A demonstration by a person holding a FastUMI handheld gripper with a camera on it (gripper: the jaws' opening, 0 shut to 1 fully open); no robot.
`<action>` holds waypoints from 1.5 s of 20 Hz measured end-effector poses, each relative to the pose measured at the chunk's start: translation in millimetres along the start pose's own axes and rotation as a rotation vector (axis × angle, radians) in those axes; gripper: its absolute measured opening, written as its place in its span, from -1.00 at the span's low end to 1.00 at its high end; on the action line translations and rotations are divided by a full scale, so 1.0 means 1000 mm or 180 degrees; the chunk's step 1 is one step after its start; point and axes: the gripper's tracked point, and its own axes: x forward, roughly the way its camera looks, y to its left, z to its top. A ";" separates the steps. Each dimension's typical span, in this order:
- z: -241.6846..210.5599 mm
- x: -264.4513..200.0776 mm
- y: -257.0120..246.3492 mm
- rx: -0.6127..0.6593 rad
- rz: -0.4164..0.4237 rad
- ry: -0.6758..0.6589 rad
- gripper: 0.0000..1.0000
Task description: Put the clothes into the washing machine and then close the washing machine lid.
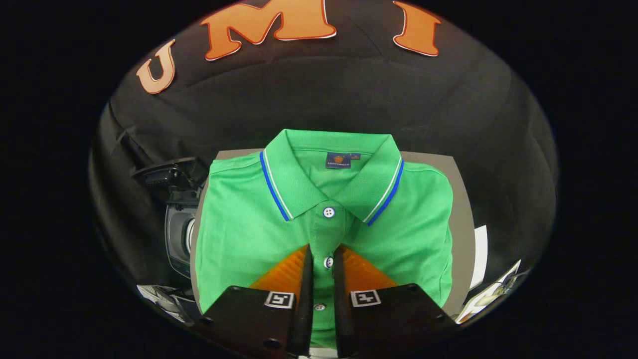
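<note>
A green polo shirt (pixel 239 224) with a blue-and-white striped collar lies folded flat, collar away from me, on a grey board (pixel 461 199). My gripper (pixel 323 252) hovers over the shirt's lower front. Its two black fingers (pixel 305 279) stand nearly parallel with only a narrow gap, so it is barely open. The button placket (pixel 328 262) shows flat and unwrinkled in that gap, and neither finger visibly presses on the cloth. To the left of the board, lower down, I see part of the washing machine (pixel 177 239) with its dark lid (pixel 167 174) raised.
White paper (pixel 479 257) lies beyond the board's right edge, and a printed sheet (pixel 491 294) sits nearer on the right. Some grey and white clutter (pixel 159 296) lies on the near left. The black cloth wall closes off the back.
</note>
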 end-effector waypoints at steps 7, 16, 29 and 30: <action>0.005 -0.002 0.001 0.0206 0.0118 -0.0287 -0.75; 0.027 -0.034 -0.002 0.0282 0.0423 -0.1191 -0.76; 0.072 -0.138 0.036 0.0265 0.0639 -0.2239 -0.77; 0.074 -0.147 0.041 0.0265 0.0612 -0.2299 -0.77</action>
